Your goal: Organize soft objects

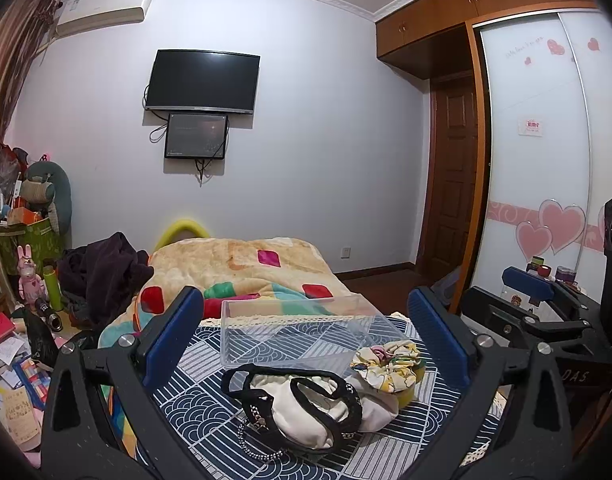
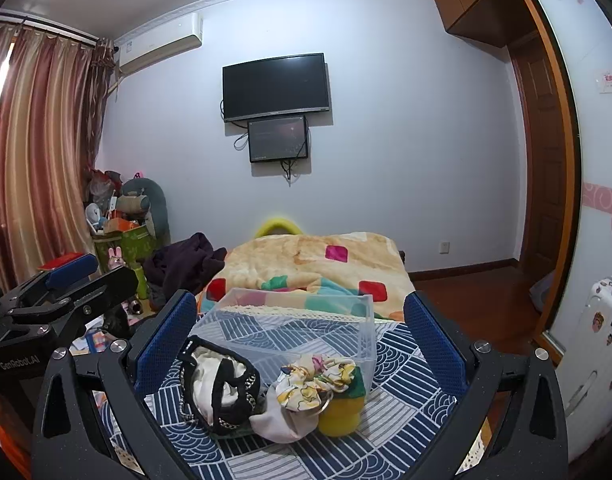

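Note:
A clear plastic bin (image 1: 306, 330) (image 2: 306, 320) stands empty on a blue patterned cloth (image 1: 210, 396) (image 2: 402, 400). In front of it lies a pile: a cream cloth bag with black trim and chain (image 1: 306, 408) (image 2: 222, 388), a floral scrunchie (image 1: 386, 364) (image 2: 318, 376), a white soft piece (image 1: 376, 408) (image 2: 282, 416) and a yellow sponge (image 2: 340, 416). My left gripper (image 1: 306, 336) is open above the pile. My right gripper (image 2: 302, 336) is open above it too. Each gripper shows at the edge of the other's view.
A bed with a colourful blanket (image 1: 242, 268) (image 2: 318, 264) lies behind the cloth. Dark clothes (image 1: 102, 276) and clutter (image 1: 22, 320) sit at left. A wardrobe with heart decals (image 1: 546, 160) and a door (image 1: 450, 184) stand at right. A TV (image 1: 204, 80) hangs on the wall.

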`<state>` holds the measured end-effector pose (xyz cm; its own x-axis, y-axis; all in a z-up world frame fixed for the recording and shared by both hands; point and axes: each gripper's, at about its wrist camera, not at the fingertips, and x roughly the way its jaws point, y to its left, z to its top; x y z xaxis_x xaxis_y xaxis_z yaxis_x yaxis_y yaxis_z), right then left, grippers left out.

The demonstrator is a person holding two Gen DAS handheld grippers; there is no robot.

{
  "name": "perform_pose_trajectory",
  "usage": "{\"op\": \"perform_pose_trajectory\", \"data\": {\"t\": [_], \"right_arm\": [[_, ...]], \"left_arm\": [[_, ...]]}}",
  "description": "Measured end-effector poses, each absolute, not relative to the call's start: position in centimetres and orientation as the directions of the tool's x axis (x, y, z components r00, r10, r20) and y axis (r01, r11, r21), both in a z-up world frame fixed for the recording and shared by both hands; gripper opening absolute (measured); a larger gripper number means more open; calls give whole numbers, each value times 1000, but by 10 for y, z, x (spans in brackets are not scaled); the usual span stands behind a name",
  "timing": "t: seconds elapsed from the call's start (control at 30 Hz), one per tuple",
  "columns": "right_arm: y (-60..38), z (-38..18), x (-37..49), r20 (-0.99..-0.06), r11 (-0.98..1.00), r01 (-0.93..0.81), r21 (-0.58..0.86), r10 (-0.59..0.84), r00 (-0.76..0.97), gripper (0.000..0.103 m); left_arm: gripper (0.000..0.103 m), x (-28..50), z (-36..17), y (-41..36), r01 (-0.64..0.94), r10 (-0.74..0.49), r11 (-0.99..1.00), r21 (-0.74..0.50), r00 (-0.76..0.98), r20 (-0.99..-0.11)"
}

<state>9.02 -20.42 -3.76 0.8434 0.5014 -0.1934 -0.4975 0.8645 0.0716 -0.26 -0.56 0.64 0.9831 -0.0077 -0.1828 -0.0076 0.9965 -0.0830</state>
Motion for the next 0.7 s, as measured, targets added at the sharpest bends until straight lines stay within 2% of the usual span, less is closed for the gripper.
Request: {"op": "perform_pose_trajectory", "data": {"t": [0.7], "right_arm": [[-206,-34,89,-189,862,-501,78,506,842,103]], "left_arm": [[103,-5,10,-9,-8,-6,997,-80,984,-178]]}}
